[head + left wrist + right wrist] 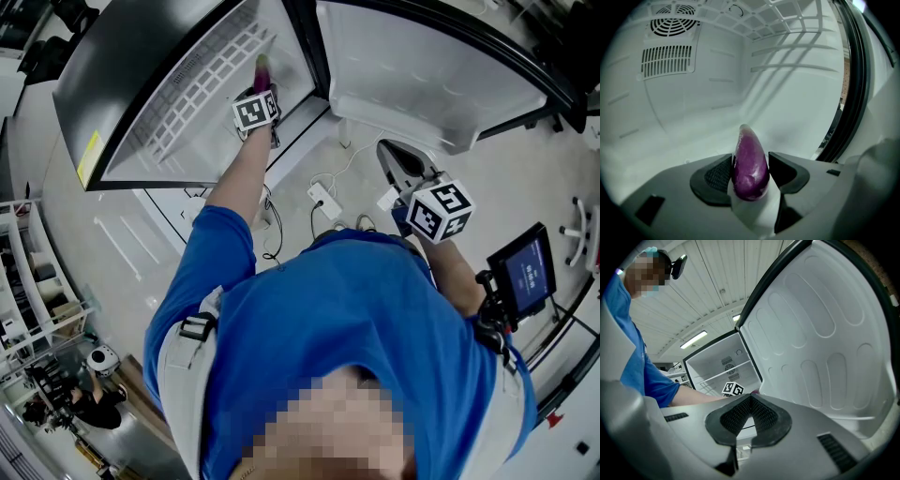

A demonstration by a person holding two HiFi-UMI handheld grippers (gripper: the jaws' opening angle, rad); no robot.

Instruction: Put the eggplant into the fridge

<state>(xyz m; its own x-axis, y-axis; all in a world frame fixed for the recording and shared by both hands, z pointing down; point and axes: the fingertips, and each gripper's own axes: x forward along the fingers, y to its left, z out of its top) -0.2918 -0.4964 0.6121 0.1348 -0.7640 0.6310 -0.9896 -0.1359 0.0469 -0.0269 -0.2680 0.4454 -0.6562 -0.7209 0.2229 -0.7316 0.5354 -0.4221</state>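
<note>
My left gripper [750, 171] clamps the eggplant [749, 157] lengthwise, tip pointing into the fridge [693, 117]; my right gripper [749, 404] is closed, empty.

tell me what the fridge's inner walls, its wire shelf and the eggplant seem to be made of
Inner walls: white moulded plastic, smooth and faintly sheened; ribs and vent slots are formed into them. Wire shelf: thin white grid, probably coated metal wire, though plastic is possible. Eggplant: glossy purple skin with bright highlights; real or a plastic replica, I cannot tell.
</note>
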